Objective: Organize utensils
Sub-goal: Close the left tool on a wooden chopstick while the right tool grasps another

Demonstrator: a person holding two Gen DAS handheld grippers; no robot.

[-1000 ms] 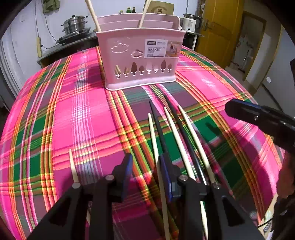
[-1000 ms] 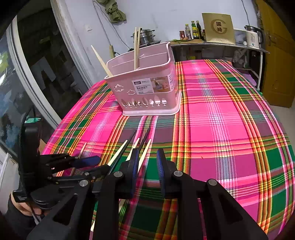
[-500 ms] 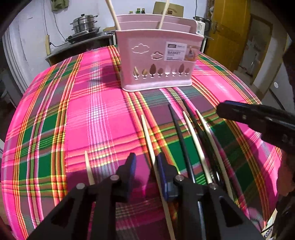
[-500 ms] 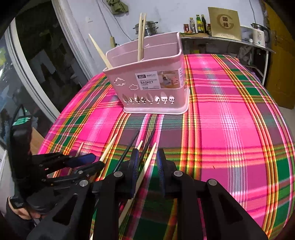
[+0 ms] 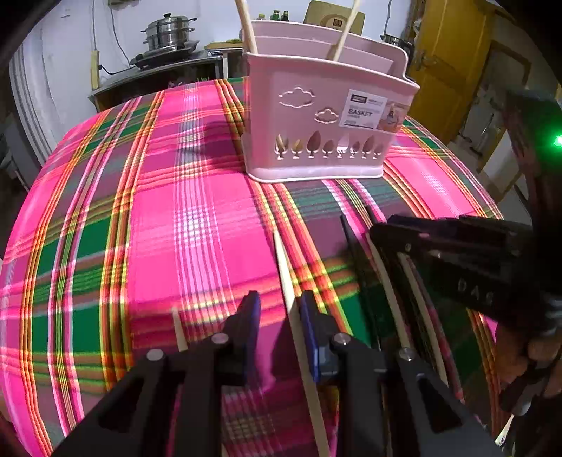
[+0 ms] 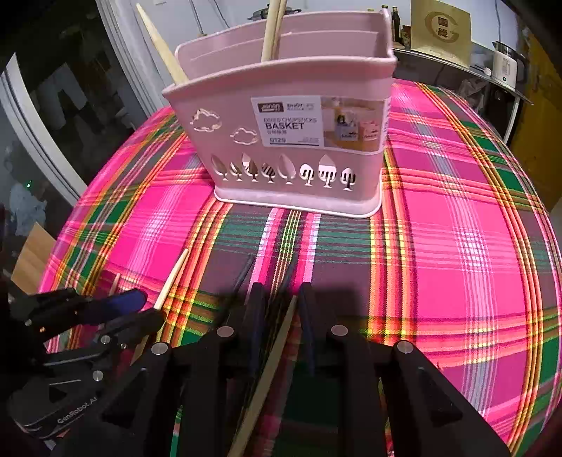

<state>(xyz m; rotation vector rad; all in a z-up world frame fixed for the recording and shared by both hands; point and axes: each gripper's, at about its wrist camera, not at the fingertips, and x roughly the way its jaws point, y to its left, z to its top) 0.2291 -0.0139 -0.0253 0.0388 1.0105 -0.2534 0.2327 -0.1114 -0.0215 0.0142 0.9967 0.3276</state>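
A pink utensil basket stands on the plaid tablecloth with light chopsticks upright in it. Several loose chopsticks, light and dark, lie in front of it. My left gripper straddles one light chopstick. That stick lies close to the right pad and a gap shows on the other side. My right gripper hangs low over the pile with another light chopstick between its parted fingers. Two dark chopsticks lie just ahead of it.
A short light chopstick lies alone left of my left gripper. Behind the table are a steel pot, a kettle on a shelf and a yellow door. A person's hand holds the right gripper.
Both grippers have moved toward the basket. The left jaws have narrowed and shifted left so the light chopstick lies between them. The right gripper has sunk over the pile.
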